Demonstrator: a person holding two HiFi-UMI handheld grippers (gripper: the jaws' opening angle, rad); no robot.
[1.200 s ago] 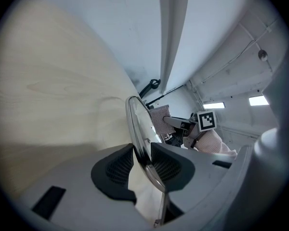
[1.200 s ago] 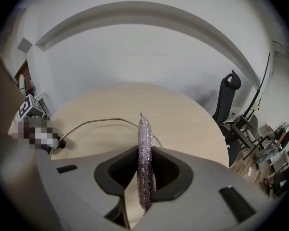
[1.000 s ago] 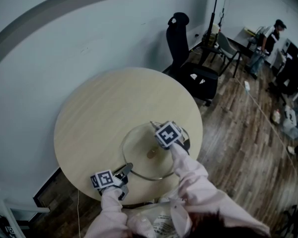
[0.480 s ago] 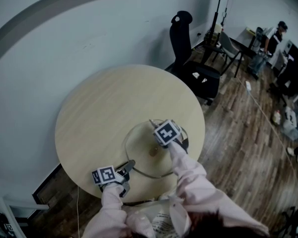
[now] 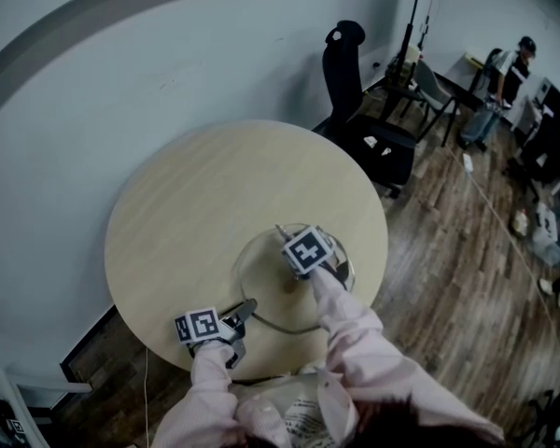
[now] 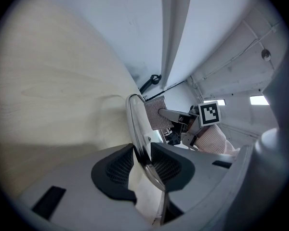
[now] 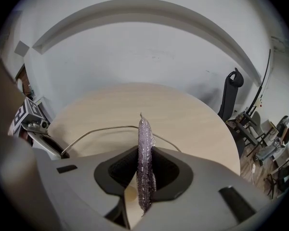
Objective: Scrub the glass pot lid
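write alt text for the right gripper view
The right gripper has its jaws shut on a thin purple scrubbing pad seen edge-on, pointing down at a glass pot lid that lies on a round pale wooden table. At the far left, the left gripper grips the lid's rim; a grey wall and a black office chair stand behind.

Glass pot lid (image 5: 261, 283): clear, round, metal rim, on table (image 5: 196, 203) nr near edge. Purple scrub pad (image 7: 144, 162) edge-on over it.
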